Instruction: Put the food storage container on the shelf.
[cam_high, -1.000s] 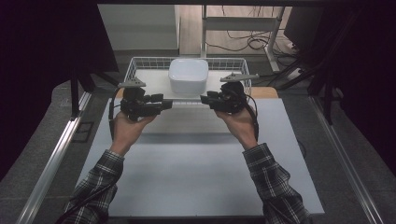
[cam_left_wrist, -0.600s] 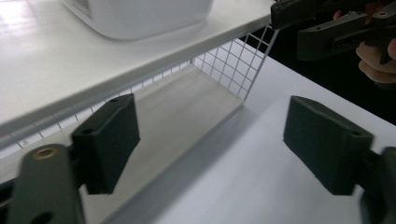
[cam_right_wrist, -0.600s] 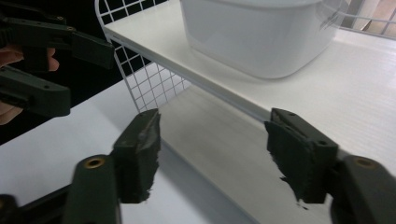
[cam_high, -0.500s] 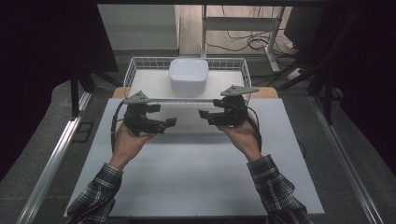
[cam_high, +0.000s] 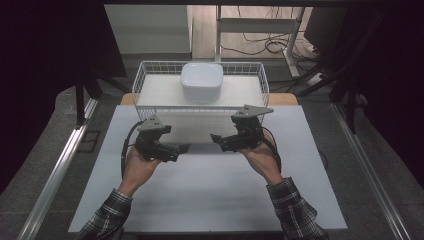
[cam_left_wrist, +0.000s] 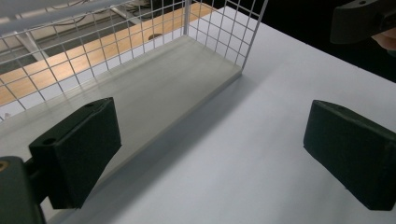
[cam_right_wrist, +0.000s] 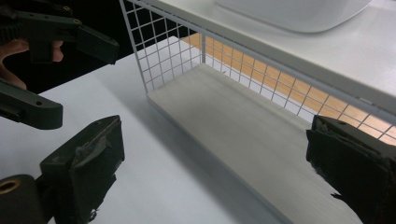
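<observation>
Both tongs gape wide and hold nothing: the left tongs (cam_high: 184, 148) and right tongs (cam_high: 216, 138) hover over the white table (cam_high: 200, 200), tips facing each other, just before the wire basket (cam_high: 145, 80); the white bowl (cam_high: 201, 81) sits inside it; probably the approach, so next reach over the rim; no writing legible.

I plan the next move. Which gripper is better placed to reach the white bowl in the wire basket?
Probably right. The right gripper sits nearer the wire basket and the white bowl than the left gripper. Both are open and empty.
</observation>
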